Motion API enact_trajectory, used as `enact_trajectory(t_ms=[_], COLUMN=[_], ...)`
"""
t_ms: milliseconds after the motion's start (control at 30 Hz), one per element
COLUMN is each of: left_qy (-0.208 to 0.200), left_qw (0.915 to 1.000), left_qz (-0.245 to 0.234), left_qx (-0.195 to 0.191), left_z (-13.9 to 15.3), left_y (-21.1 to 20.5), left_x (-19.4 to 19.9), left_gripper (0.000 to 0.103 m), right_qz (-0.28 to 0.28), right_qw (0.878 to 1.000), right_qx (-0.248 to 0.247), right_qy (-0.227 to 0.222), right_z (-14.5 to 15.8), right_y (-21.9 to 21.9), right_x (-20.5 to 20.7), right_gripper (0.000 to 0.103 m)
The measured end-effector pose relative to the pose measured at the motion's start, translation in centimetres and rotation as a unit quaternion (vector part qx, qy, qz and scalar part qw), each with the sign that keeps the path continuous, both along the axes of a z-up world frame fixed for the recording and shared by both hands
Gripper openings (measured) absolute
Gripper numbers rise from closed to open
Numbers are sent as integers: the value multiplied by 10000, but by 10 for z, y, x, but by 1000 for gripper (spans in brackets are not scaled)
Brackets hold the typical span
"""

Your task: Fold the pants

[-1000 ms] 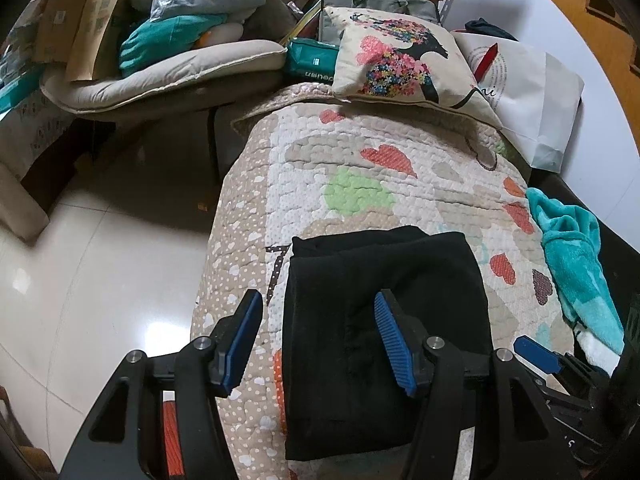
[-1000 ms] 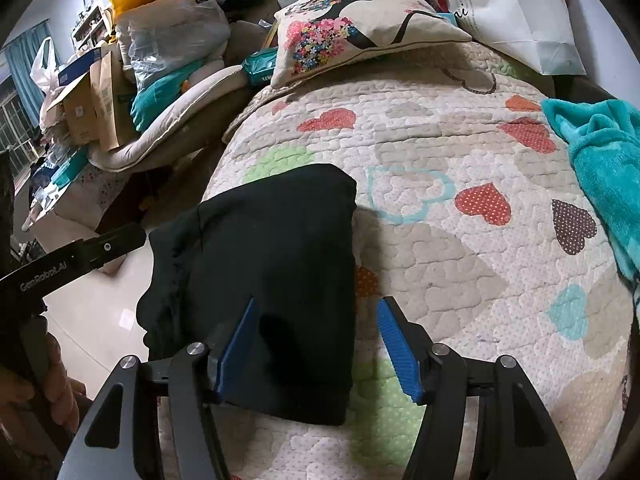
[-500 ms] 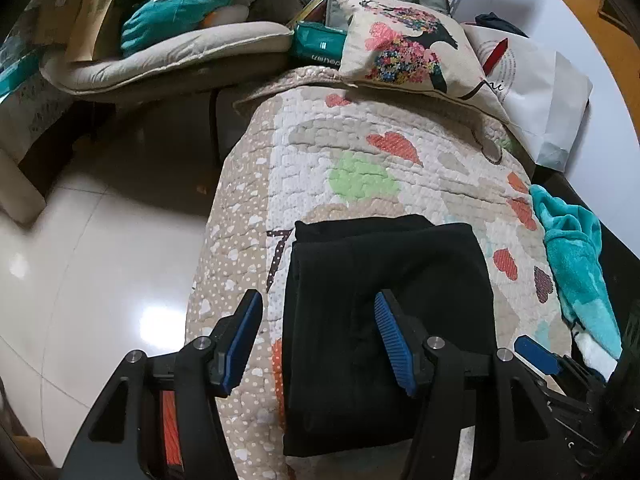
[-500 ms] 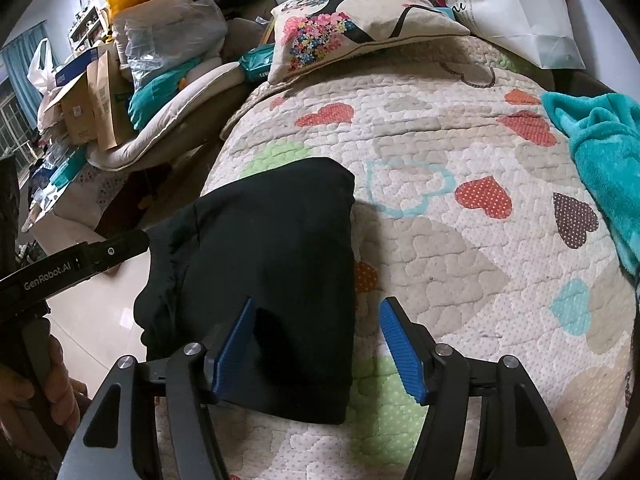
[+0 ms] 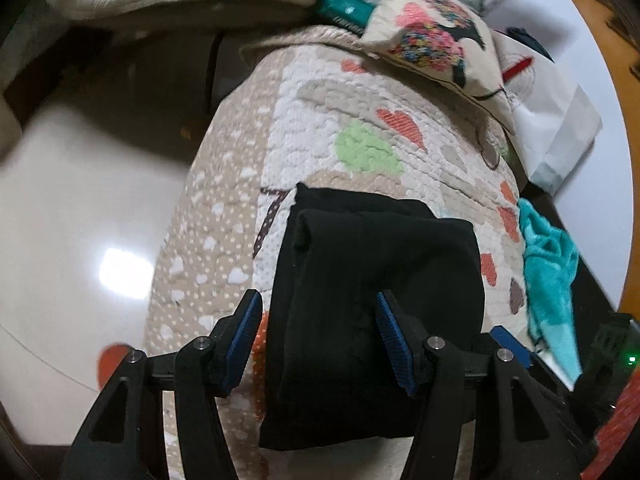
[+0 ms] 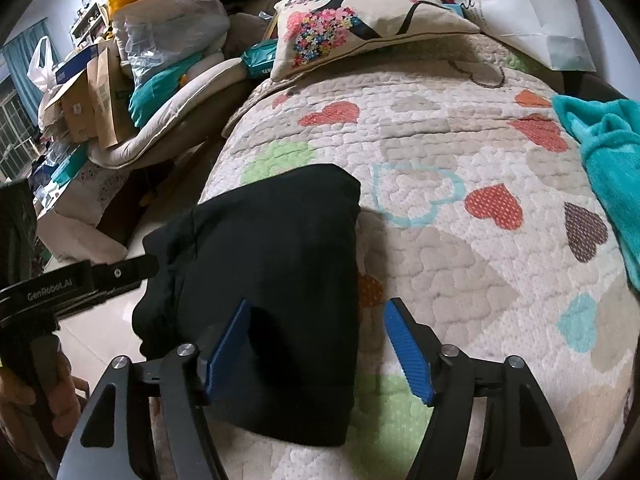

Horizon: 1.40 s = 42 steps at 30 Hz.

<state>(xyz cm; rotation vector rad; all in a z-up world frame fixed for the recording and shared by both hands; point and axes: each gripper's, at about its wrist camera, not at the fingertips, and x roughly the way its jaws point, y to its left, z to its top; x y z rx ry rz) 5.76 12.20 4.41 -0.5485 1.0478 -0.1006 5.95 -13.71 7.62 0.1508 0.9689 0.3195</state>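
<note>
Floor tiles, pale and glossy (image 5: 80,216), lie off to your left, beside the quilted bedspread with coloured hearts (image 5: 320,120). Your left gripper (image 5: 318,340) hangs over the near left part of the black folded pants (image 5: 380,280), its blue-padded jaws spread wide and holding nothing, with the pants' left edge showing between them. The pants lie flat in a compact rectangle near the bedspread's left side. Your right gripper (image 6: 316,348) hovers over the pants' right edge (image 6: 280,260), jaws likewise wide and empty, one pad above the black cloth, the other above the quilt. Farther back rests a cream cushion printed with a flowered figure (image 6: 360,12), and at the right edge a rumpled teal fleece blanket (image 6: 608,160).
</note>
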Motion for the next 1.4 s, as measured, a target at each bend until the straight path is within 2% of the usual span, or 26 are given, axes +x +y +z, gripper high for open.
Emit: enact_trajectory(t_ms=[100,233,267,433,567,600,633,700,733,800,833,867,967,1167,1400], left_qy=[278,639,692,531,391,340,302,305,271,276,271,254,129,-104,-421], left_qw=[9988,9929,9919,9926,9929,9924,9910,9896,9901,9897,9889,9885,9877,9870,9863], left_qz=[71,84,48,-96,-82,-111,-201,-368,-388,-368,-353,-354,-414,-539,-506], left_qx=[-408,-1003,-1067,-1092,-1116,-1180,-1291,-1357,-1320,-1358,-1415,-1448,-1500,-1508,-1515], left_z=[-16,-39,-44,-47,-47,-46,-44,-41,-39,-39,-39,-37,-27,-4,21], left_y=[8,10,9,-3,-5,-5,-7,-11,-12,-12,-10,-10,-14,-28,-39], left_x=[7,14,16,25,28,27,27,27,26,26,26,26,27,47,104], left_gripper=[60,69,70,92,95,89,65,53,46,43,41,40,39,39,39], right_qz=[26,11,1,-33,-42,-66,-124,-126,-11,132,220,240,339,329,158], right_qw=[9998,9988,9984,9947,9858,9800,9763,9730,9723,9750,9751,9753,9754,9787,9843], right_qx=[136,345,398,790,1348,1603,1770,1927,1952,1847,1839,1833,1870,1844,1687], right_qy=[154,348,393,660,1004,1174,1243,1263,1288,1229,1222,1207,1118,841,505], right_z=[-6,-15,-17,-29,-44,-51,-54,-54,-53,-45,-40,-37,-24,0,27], right_y=[-1,-2,-3,-5,-7,-8,-10,-10,-7,-3,-2,-2,-1,-4,-18], right_x=[15,29,32,50,65,70,72,73,73,70,69,70,70,84,123], right_gripper=[79,83,83,86,88,88,90,86,74,63,52,45,33,28,28])
